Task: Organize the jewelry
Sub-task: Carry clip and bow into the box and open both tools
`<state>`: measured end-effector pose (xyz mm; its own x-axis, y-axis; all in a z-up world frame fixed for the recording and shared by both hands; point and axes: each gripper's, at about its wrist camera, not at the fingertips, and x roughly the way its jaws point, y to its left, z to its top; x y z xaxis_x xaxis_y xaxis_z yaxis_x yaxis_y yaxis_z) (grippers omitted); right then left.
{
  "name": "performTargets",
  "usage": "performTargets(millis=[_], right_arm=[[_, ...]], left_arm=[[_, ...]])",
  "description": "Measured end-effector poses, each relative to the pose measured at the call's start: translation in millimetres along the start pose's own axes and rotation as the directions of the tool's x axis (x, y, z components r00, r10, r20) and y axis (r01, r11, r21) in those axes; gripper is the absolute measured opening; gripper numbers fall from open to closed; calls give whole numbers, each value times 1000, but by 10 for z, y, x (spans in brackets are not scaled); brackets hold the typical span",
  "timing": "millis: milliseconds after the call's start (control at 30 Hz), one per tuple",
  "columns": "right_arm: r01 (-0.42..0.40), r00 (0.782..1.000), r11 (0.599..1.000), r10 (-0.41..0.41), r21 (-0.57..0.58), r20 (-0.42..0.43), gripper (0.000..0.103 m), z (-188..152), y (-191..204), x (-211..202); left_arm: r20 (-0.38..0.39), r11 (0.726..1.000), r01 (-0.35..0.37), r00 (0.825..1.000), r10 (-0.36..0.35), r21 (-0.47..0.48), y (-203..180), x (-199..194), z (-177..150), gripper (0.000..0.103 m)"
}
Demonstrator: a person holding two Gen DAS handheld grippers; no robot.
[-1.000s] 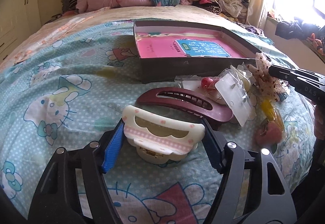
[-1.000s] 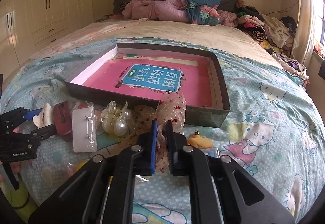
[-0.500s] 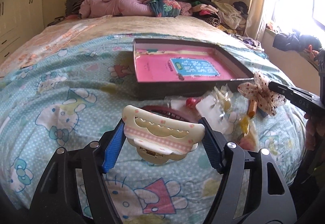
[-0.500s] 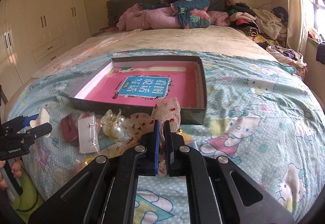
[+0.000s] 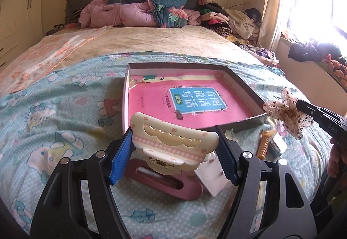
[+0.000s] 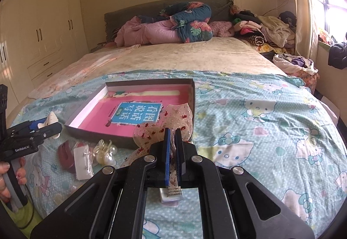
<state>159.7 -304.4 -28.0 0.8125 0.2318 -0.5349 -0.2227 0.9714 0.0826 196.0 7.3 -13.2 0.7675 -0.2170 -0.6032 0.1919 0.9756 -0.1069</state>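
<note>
On the left, the left gripper [image 5: 173,148] is clamped across the ends of a cream claw clip [image 5: 173,141], holding it clear of the bed [image 5: 54,130] and just short of the near wall of the box [image 5: 243,85]. That clip looks like light, hard plastic with a spring hinge underneath; gripped end to end it sits steady, but its glossy shell could slide on the pads if squeezed off-centre, so a hold on the flat ends suits it better than one on the curved teeth. Below it on the bed lie a maroon clip [image 5: 164,182] and a white card [image 5: 211,176], both stiff and flat and probably best pinched by an edge. The box, in the middle, holds only a pink book [image 5: 186,104]. Further right an orange spiral piece [image 5: 263,145] rests on the bed near the box corner. On the right, the right gripper [image 6: 172,152] is closed tight on the knot of a sheer spotted bow [image 6: 180,117], lifted beside the box's right corner. The bow appears nearly weightless and floppy, its loops drooping; the firm centre is the sensible place to grip, since the gauze would crumple or snag.
</note>
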Motion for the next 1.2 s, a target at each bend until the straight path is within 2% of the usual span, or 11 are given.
performTargets(millis=[433,733,1200], right_arm=[[15,1000,1000,-15,4,19,5,222,-105,163],[15,999,1000,-15,-8,29,5,376,-64,363],[-4,999,1000,3,-26,-33,5,509,70,874]], left_arm=[[-22,1000,-9,1000,9,13,-126,492,255,62],[-48,1000,-20,999,21,5,-59,734,329,62],[-101,999,-36,994,33,-33,92,1000,303,62]])
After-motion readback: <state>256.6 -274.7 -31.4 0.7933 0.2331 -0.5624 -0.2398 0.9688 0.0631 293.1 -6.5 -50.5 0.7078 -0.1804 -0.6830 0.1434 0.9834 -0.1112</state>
